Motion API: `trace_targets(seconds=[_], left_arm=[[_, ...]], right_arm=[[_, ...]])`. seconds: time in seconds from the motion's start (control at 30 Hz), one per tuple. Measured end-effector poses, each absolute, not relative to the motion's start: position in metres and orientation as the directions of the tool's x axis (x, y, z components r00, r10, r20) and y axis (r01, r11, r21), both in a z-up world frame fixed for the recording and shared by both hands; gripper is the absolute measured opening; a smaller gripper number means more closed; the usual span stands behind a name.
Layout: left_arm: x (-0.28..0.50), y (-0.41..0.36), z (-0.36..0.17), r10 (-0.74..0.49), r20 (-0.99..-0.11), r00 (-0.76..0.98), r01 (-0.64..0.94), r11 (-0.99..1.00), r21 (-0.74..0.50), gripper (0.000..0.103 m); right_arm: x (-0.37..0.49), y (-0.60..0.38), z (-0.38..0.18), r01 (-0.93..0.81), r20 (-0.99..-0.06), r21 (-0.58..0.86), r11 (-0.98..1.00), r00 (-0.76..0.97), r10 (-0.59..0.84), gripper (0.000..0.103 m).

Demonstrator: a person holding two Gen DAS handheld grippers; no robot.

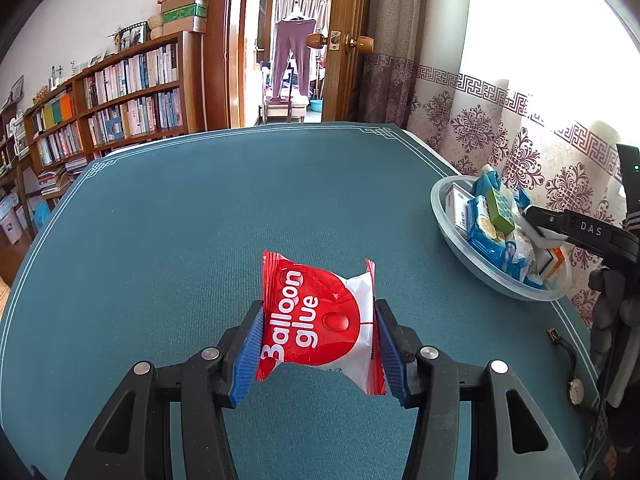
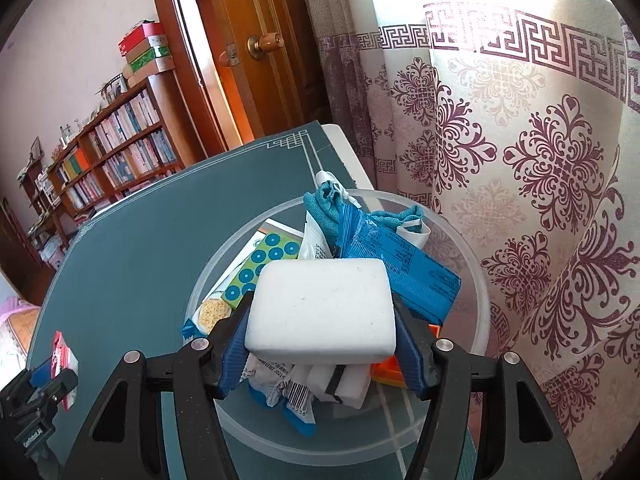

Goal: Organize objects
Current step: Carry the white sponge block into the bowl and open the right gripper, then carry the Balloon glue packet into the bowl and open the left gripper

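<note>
**Both grippers loaded, bowl filling**

Left gripper [image 1: 319, 334] is clamped on the balloon glue packet [image 1: 318, 316], held above the table's [image 1: 160, 220] middle; it looks light and crinkly, so gripping the side seams suits. Right gripper [image 2: 320, 338] squeezes a white sponge [image 2: 320, 308], soft and light, over the clear bowl [image 2: 478, 280] near the table's right edge.

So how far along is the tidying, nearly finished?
Mostly done: the clear bowl already holds several packets and boxes. In hand: the right gripper holds a white sponge over the bowl, and the left gripper holds the Balloon glue packet. Left: both need dropping in, perhaps also the wristwatch on the table.
</note>
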State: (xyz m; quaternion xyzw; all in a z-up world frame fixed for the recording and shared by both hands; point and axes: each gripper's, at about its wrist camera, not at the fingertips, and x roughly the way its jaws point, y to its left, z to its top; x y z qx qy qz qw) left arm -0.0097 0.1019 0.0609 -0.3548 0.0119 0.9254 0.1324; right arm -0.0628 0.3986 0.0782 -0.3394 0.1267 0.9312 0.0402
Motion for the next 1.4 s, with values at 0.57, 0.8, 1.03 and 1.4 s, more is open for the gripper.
trace_targets(seconds=[0.57, 0.8, 1.03, 1.4], left_arm=[[-0.008, 0.123, 0.065, 0.290, -0.667, -0.687, -0.315, -0.945, -0.087, 0.056], [-0.006, 0.153, 0.070, 0.374, -0.670, -0.641, -0.414, -0.904, -0.109, 0.056], [-0.012, 0.182, 0.082, 0.434, -0.662, -0.611, -0.483, -0.867, -0.123, 0.056], [-0.044, 0.238, 0.103, 0.502, -0.667, -0.550, -0.550, -0.819, -0.163, 0.056]], right_arm=[[-0.022, 0.406, 0.092, -0.169, -0.579, 0.252, -0.953, -0.815, -0.009, 0.071], [-0.003, 0.407, 0.090, -0.164, -0.576, 0.263, -0.951, -0.817, -0.019, 0.071], [0.007, 0.408, 0.092, -0.150, -0.554, 0.283, -0.947, -0.832, -0.034, 0.071], [0.012, 0.414, 0.090, -0.137, -0.536, 0.322, -0.937, -0.842, -0.061, 0.071]])
